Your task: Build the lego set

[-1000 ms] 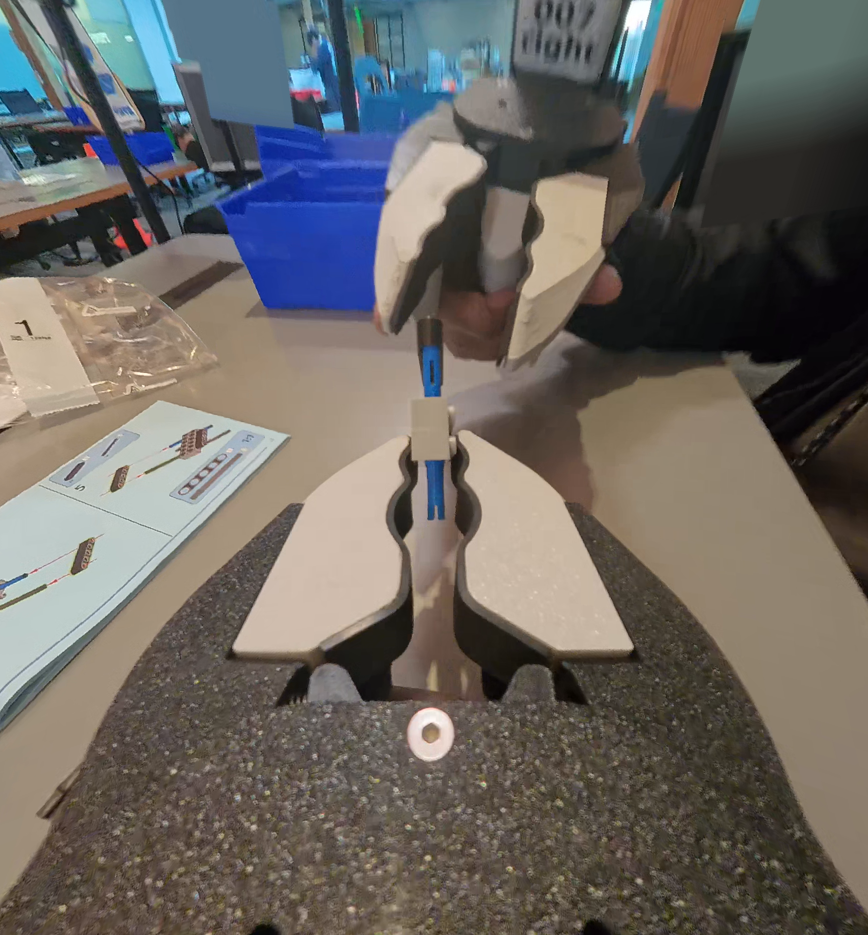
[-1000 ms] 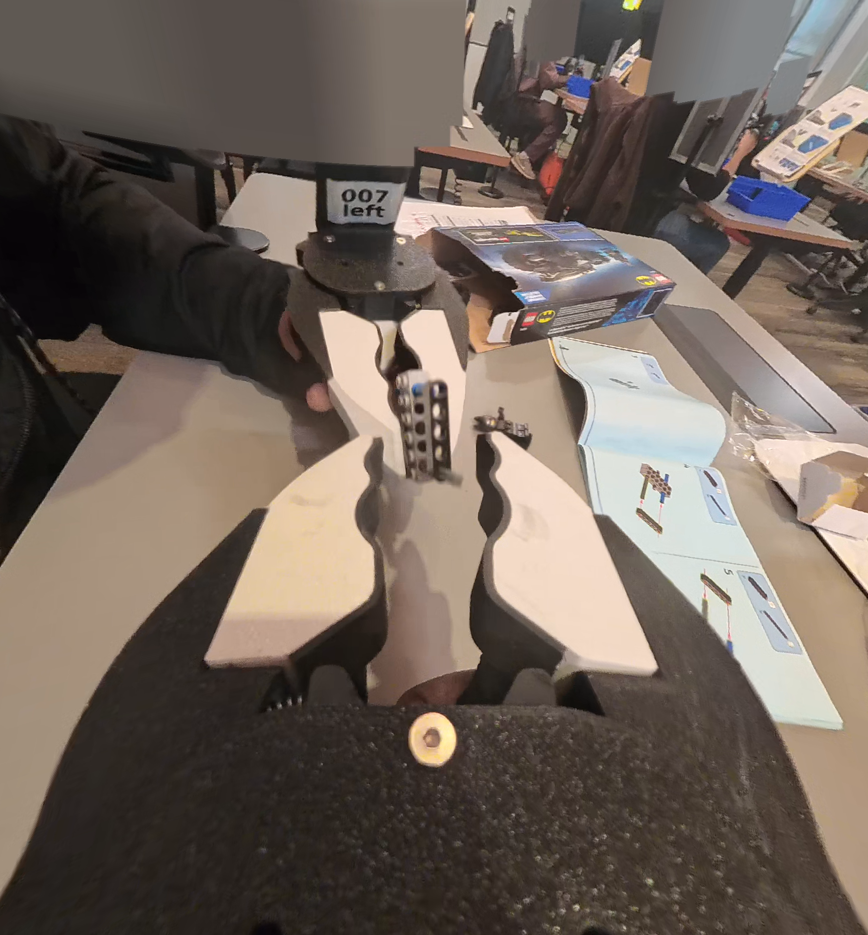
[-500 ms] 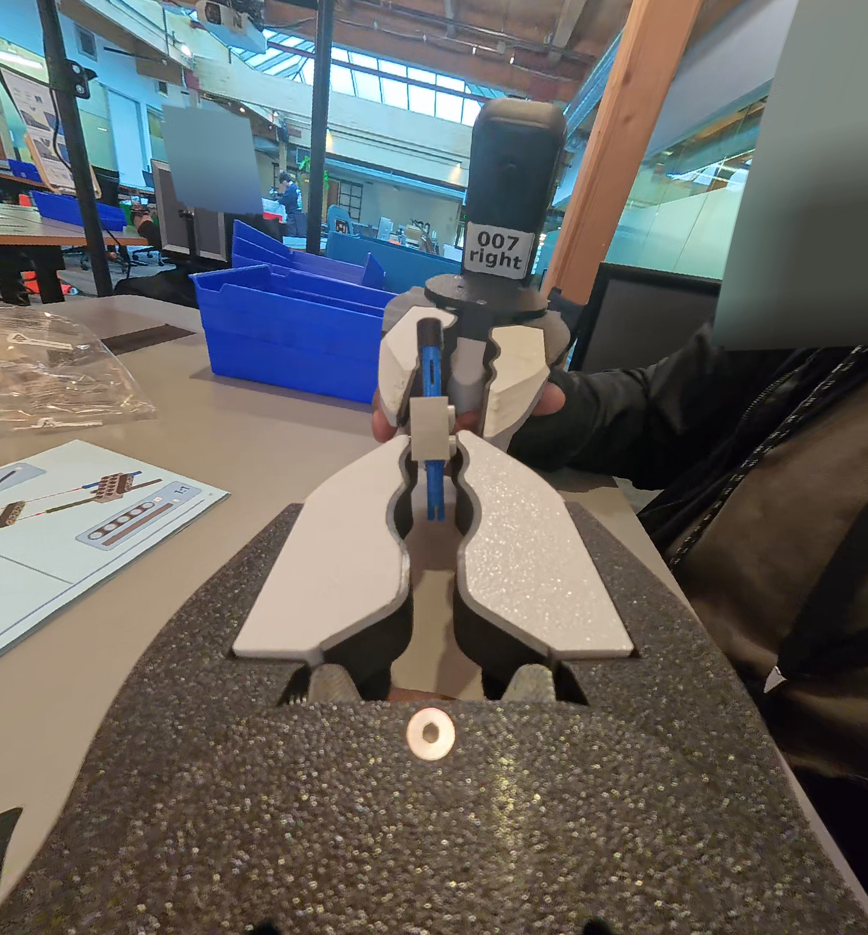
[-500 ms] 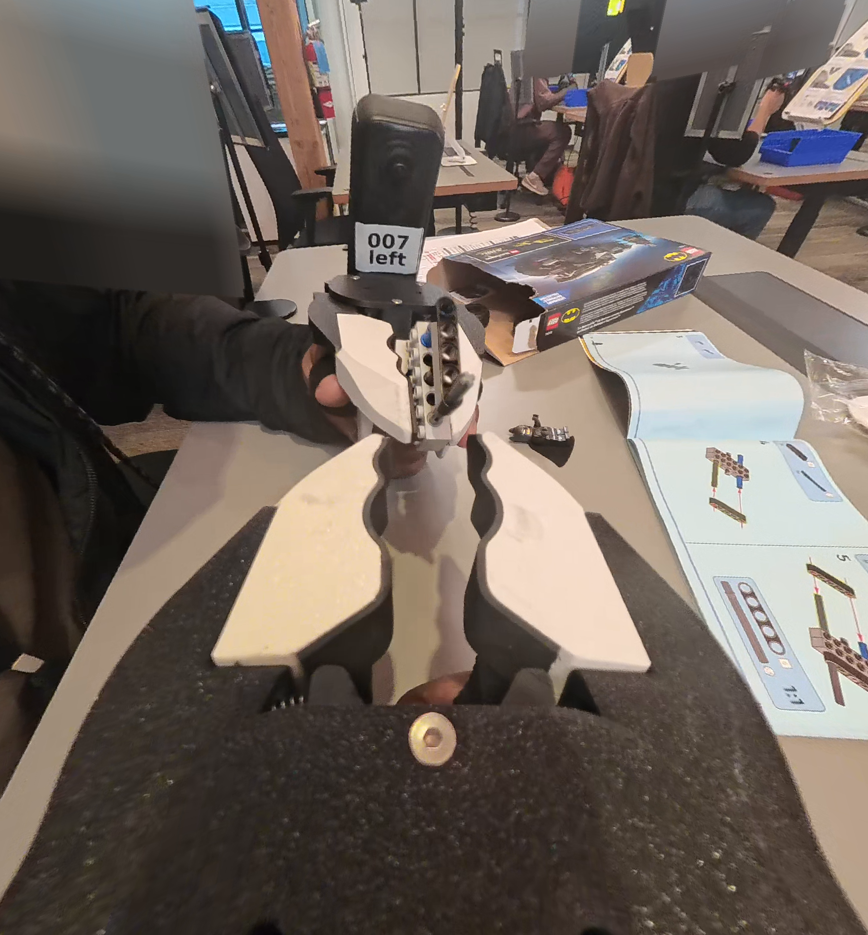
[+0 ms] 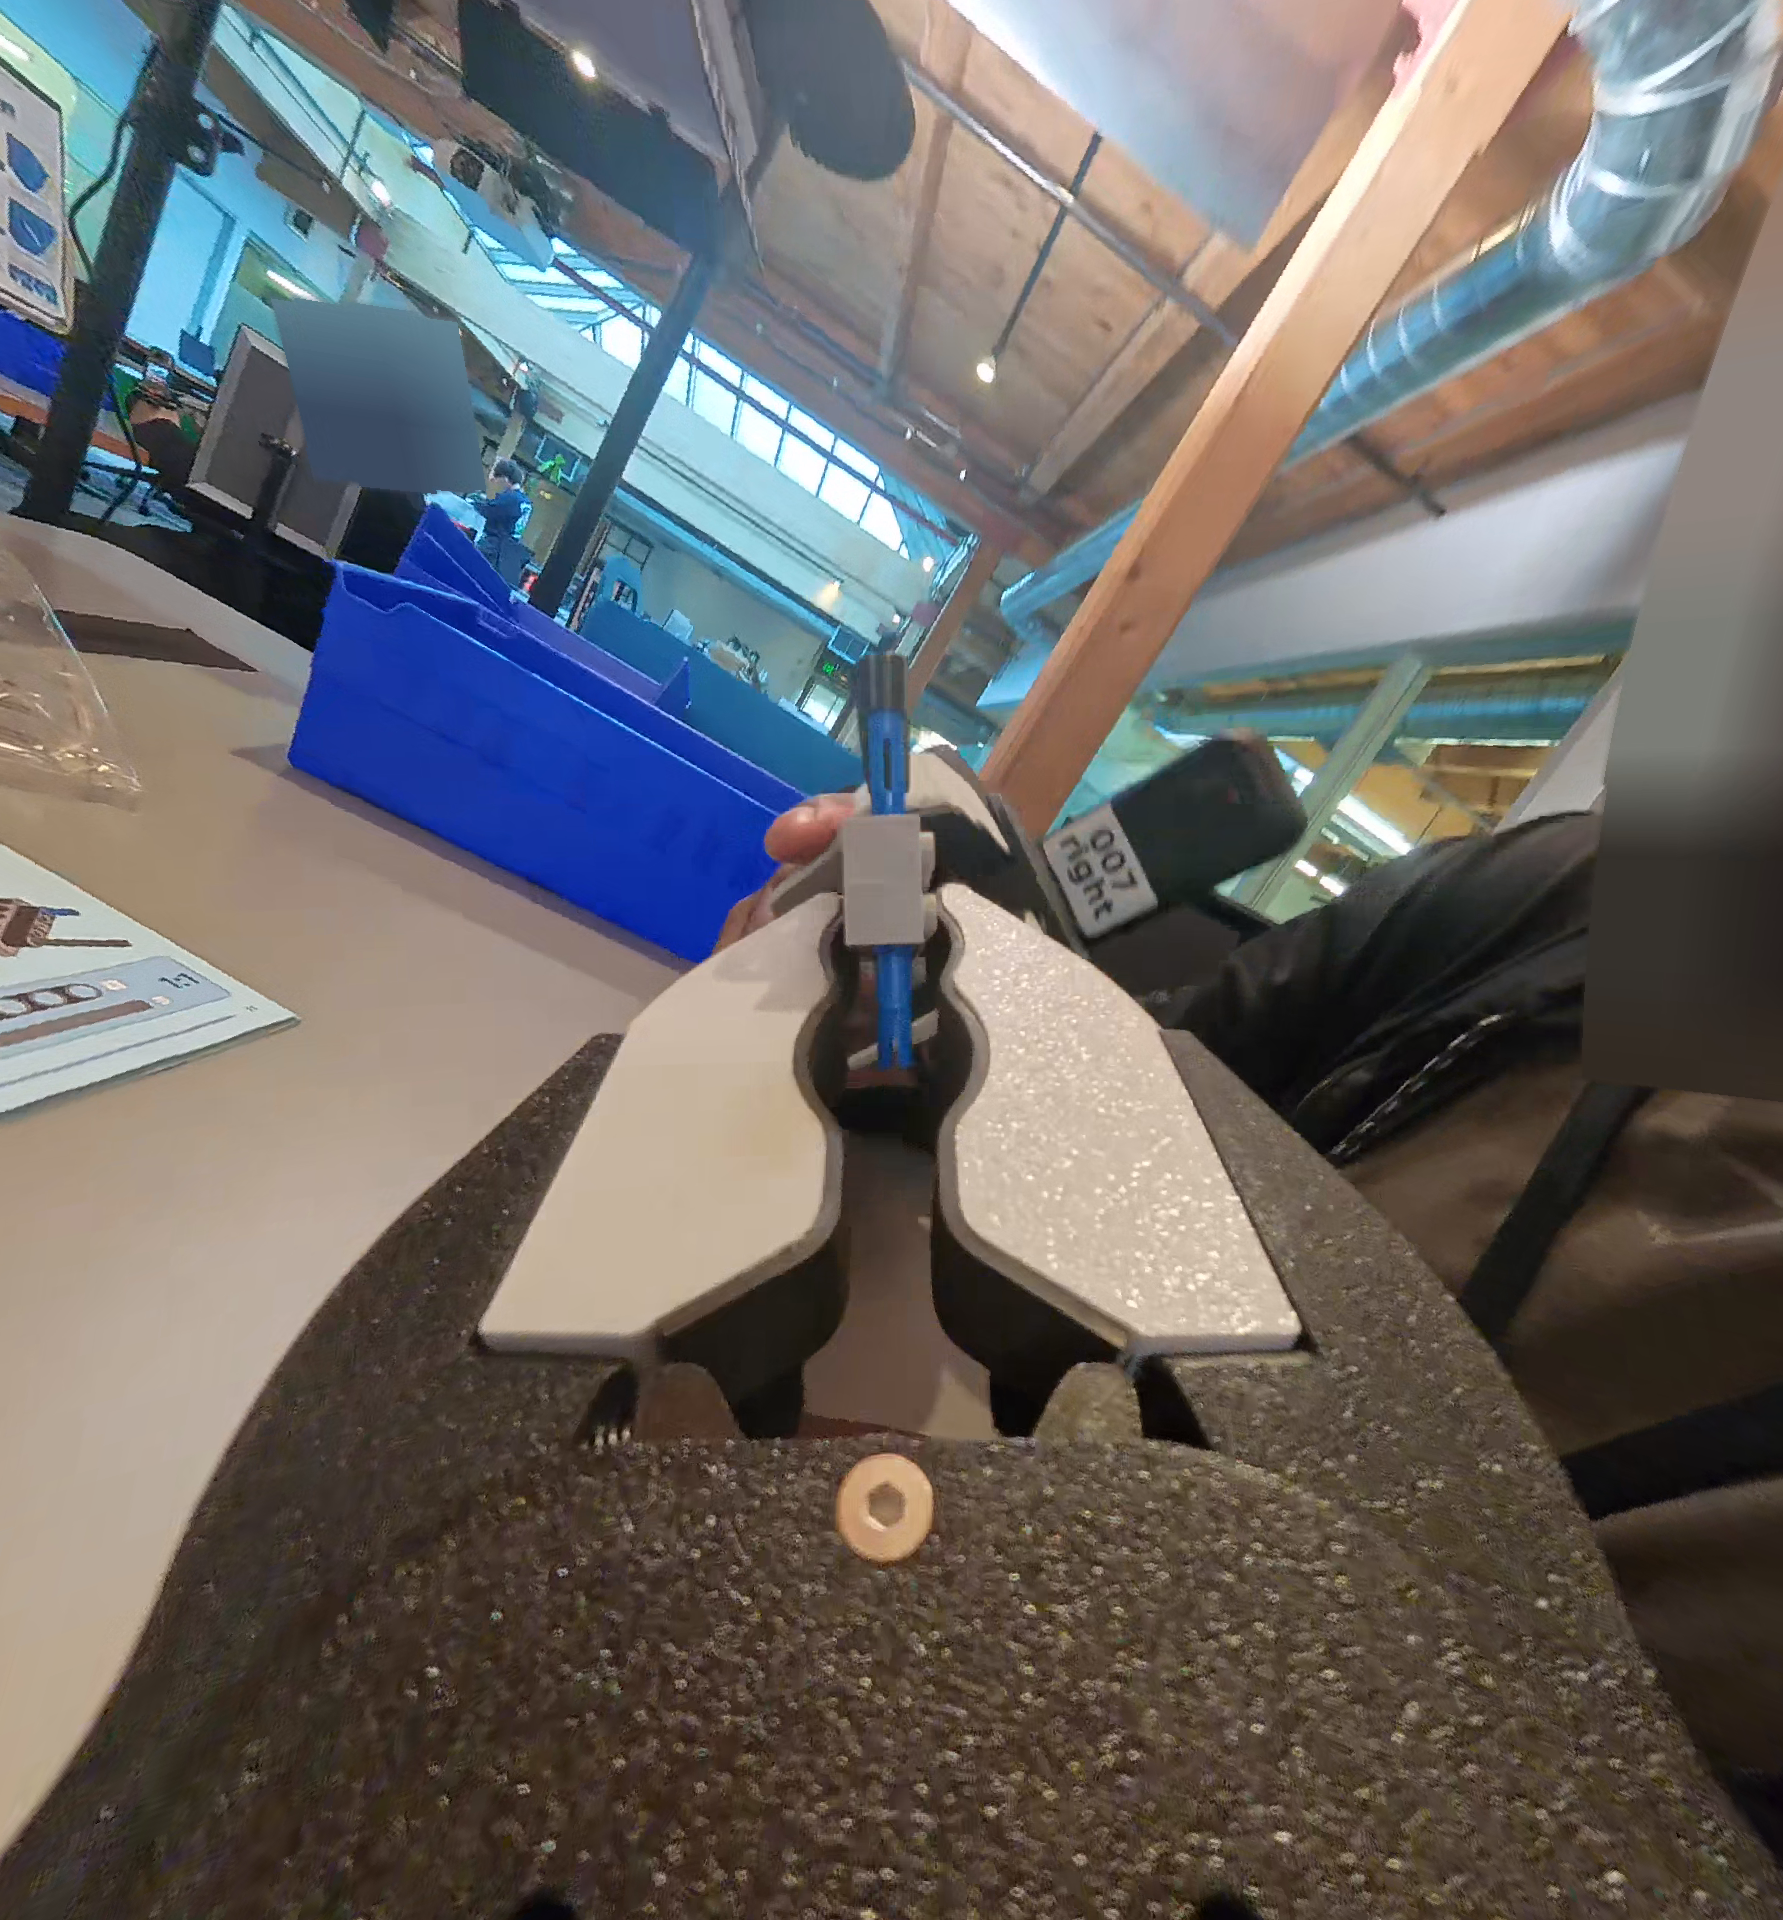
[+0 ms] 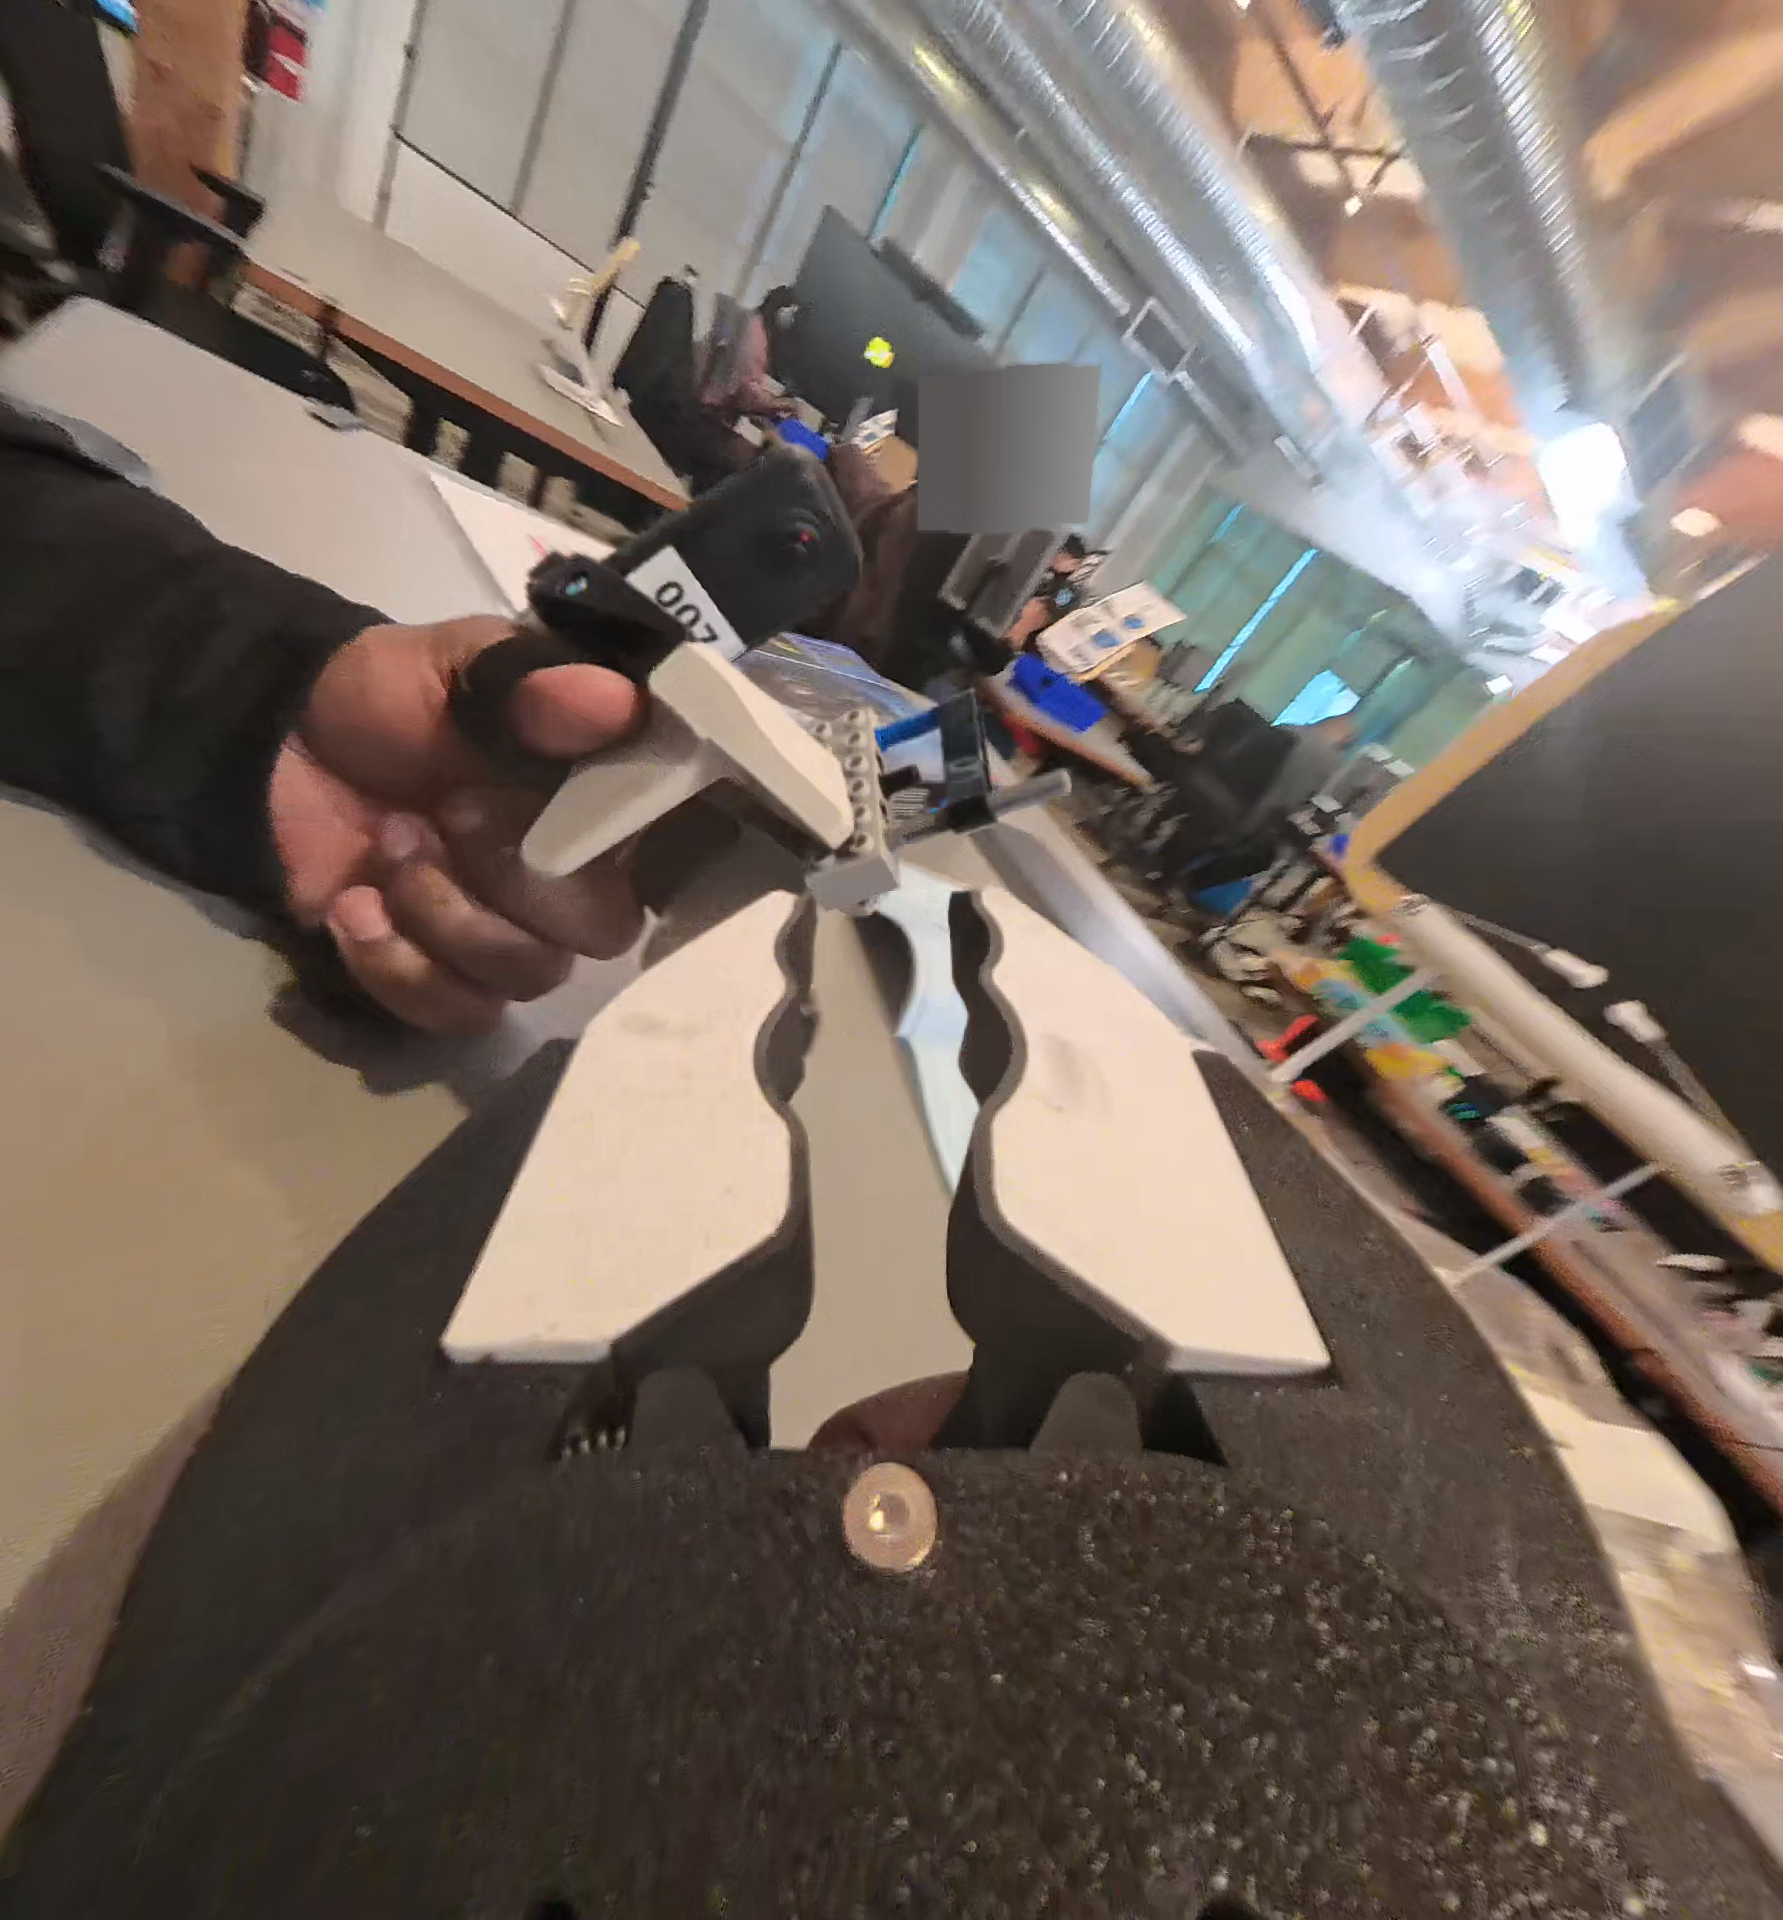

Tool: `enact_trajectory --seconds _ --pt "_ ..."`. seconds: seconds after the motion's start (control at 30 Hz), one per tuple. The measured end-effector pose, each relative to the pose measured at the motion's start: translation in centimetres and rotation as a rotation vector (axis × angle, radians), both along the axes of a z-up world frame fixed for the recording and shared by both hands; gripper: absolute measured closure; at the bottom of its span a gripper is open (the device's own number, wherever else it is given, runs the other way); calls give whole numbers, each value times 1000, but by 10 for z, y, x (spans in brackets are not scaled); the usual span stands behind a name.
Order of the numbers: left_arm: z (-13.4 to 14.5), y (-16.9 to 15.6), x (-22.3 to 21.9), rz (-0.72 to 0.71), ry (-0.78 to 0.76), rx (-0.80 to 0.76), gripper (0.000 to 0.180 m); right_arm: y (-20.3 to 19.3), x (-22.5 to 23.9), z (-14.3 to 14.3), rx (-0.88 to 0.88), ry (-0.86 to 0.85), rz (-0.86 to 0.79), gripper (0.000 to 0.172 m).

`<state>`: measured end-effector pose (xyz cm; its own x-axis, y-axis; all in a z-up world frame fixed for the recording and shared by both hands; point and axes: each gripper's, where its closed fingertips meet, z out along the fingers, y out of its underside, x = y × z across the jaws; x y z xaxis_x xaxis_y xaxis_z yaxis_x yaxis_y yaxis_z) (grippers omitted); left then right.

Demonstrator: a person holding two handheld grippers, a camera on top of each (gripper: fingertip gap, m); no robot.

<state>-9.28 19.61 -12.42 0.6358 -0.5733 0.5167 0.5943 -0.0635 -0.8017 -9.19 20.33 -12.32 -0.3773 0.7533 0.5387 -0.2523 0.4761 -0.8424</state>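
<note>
Both cameras have tipped up toward the ceiling since a moment ago. Below lies the tabletop [image 5: 243,1195], then the blue bin [image 5: 513,748]. My left jaws [image 5: 885,914] pinch a small grey brick assembly [image 5: 879,868] with its blue axle [image 5: 887,748]; my right jaws [image 6: 882,914] stand spread, just beneath it.

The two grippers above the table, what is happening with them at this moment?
A person holds a gripper in each hand over a grey table. The left gripper has its fingers shut on a small brick assembly, grey with a blue pin. The right gripper is open and holds nothing; its tips are very near the assembly. A blue bin and an instruction booklet lie behind.
</note>
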Motion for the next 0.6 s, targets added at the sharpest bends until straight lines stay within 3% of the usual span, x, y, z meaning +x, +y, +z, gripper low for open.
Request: enact_trajectory --seconds 0.2,0.6 --pt "-1 2 2 -7 -19 -4 168 -4 -4 -2 201 159 -121 146" --pt "-3 3 8 -37 -19 -9 168 -6 -7 -5 280 218 -175 155"
